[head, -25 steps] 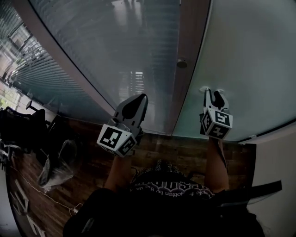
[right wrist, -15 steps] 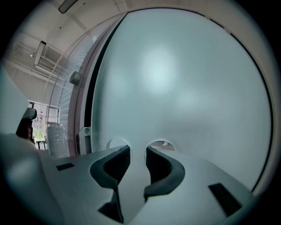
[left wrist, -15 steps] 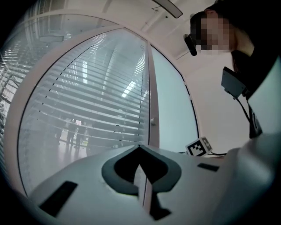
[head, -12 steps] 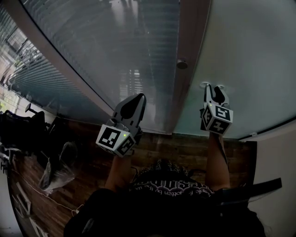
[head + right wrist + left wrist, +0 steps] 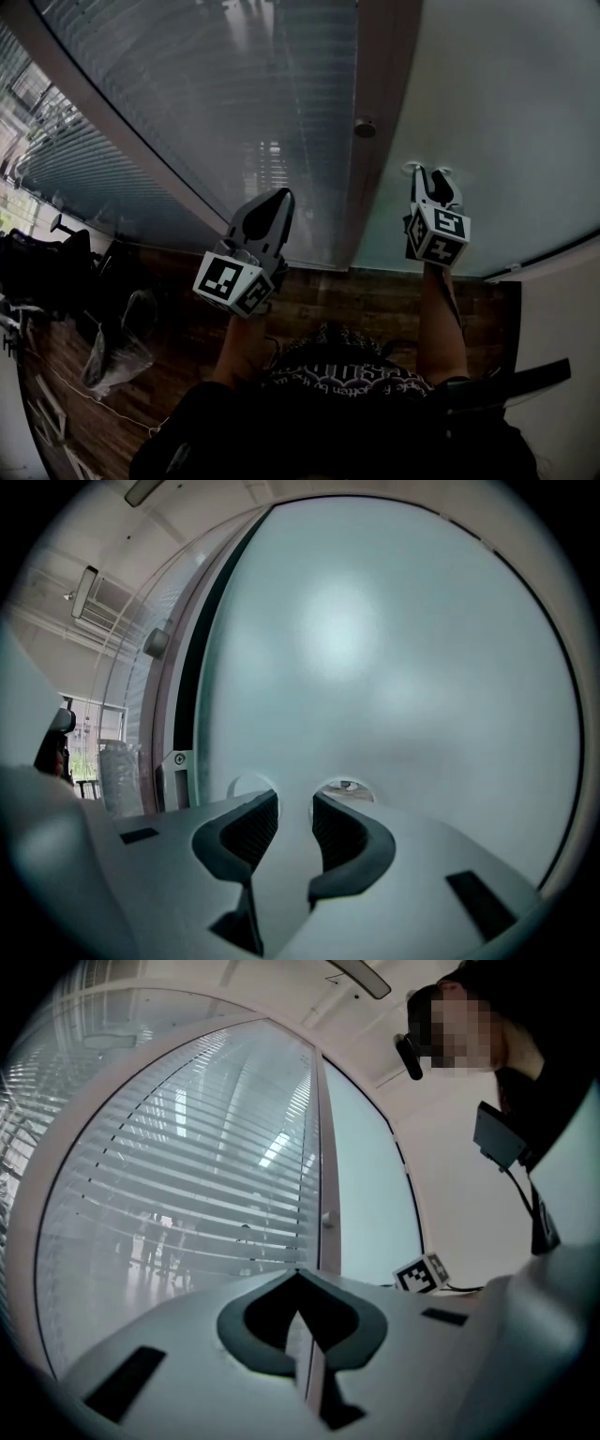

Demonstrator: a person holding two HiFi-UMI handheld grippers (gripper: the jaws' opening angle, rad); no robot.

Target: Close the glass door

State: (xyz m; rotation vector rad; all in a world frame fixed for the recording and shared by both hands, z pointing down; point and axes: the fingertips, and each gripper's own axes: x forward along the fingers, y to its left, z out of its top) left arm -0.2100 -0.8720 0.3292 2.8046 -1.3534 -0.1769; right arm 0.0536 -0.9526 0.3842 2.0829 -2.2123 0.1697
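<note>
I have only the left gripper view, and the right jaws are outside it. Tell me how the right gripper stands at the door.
Observer: In the right gripper view, the right gripper has its jaws apart with nothing between them.
Operator: Report where its tips are.
Observer: Its fingertips are right up at the frosted glass door. A clearer round patch shows in the glass at each tip, so they seem to touch it.
Operator: Check the door's edge.
Observer: A dark gap runs along the door's left edge, so it does not look fully shut.
</note>
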